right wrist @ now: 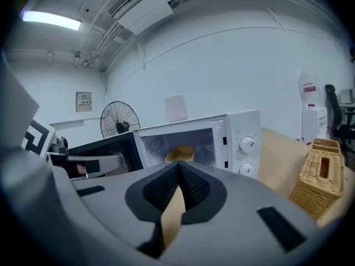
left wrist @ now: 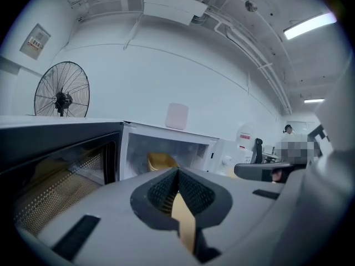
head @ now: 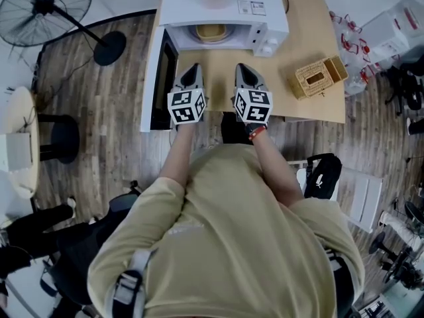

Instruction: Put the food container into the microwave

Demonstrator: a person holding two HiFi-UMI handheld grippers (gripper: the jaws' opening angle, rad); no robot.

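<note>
Food container: yellow, sits inside the microwave at the far edge of the table, on the cavity floor, roughly centred. Its long axis appears to run left-right, across the opening.

Left claw and right claw: side by side over the near edge of the table, both pointing at the open cavity, well short of it. Each has its jaws together with nothing between them; only the table shows through the slit below the tips. The container lies straight ahead of both claws, apart from them.

Door: swung fully open, hanging past the table's left edge, just beside the left claw.

Judgement: placement looks done. If the door is to be shut, the left claw is nearer.
</note>
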